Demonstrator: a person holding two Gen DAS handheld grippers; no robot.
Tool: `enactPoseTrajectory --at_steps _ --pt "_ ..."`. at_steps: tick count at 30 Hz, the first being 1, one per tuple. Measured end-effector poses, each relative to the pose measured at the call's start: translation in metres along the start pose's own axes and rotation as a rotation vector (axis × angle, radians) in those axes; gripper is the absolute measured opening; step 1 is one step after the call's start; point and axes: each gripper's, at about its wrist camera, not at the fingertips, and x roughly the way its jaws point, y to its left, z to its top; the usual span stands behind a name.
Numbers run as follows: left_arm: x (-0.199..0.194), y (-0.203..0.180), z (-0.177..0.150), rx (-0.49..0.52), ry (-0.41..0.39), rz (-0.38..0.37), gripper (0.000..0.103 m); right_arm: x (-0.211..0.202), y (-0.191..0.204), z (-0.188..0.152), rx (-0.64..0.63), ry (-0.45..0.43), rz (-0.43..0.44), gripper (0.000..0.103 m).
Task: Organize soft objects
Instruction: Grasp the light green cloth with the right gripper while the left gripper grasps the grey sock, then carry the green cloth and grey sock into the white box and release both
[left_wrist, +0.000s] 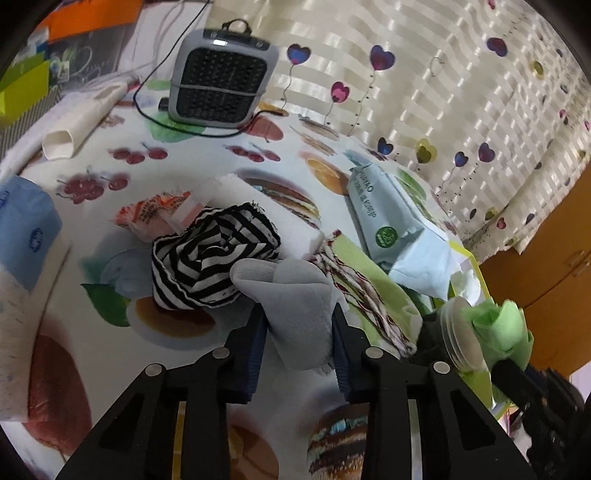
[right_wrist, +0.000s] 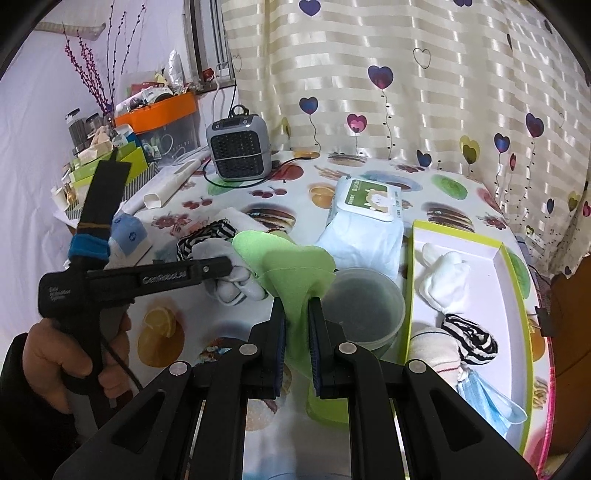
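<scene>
Sock (left_wrist: 295, 306), grey, pinched between pads of left gripper (left_wrist: 300, 321), toe end bulging fwd past fingertips, just above tablecloth (left_wrist: 207, 155). Touching it at left: striped cloth (left_wrist: 210, 254), b/w, bunched on table. Green cloth (right_wrist: 291, 273) clamped in right gripper (right_wrist: 297, 317), fanning out beyond tips, right beside sock. Same green cloth seen at right edge of left view (left_wrist: 498, 328), w/ plastic tub (right_wrist: 364, 306) just beside it. Right of tub: tray (right_wrist: 465, 230), green-rimmed, holding white sock (right_wrist: 443, 277), striped bundle (right_wrist: 469, 336), blue mask (right_wrist: 491, 402). Behind: wipes pack (right_wrist: 365, 203), blue sock (right_wrist: 129, 230) at left, small heater (right_wrist: 240, 149) w/ cord near heart curtain (right_wrist: 369, 55). Hand (right_wrist: 55, 365) around left gripper's handle.
</scene>
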Motion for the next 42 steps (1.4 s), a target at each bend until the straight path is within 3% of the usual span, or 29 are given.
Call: enactPoseTrajectory --at_steps 10,22,42 --pt "-0.051 -0.016 -0.008 0.1 -0.099 0.015 0.03 -0.017 0.003 0.0 0.003 -0.033 0.004 0.012" --pt "-0.077 -0.047 -0.01 0.18 -0.142 -0.007 0.03 -0.036 -0.006 -0.001 0.028 -0.071 -0.012 0.012" --pt "-0.071 -0.145 -0.007 0.388 -0.148 -0.137 0.03 -0.067 -0.102 -0.01 0.196 -0.114 -0.183 0.012"
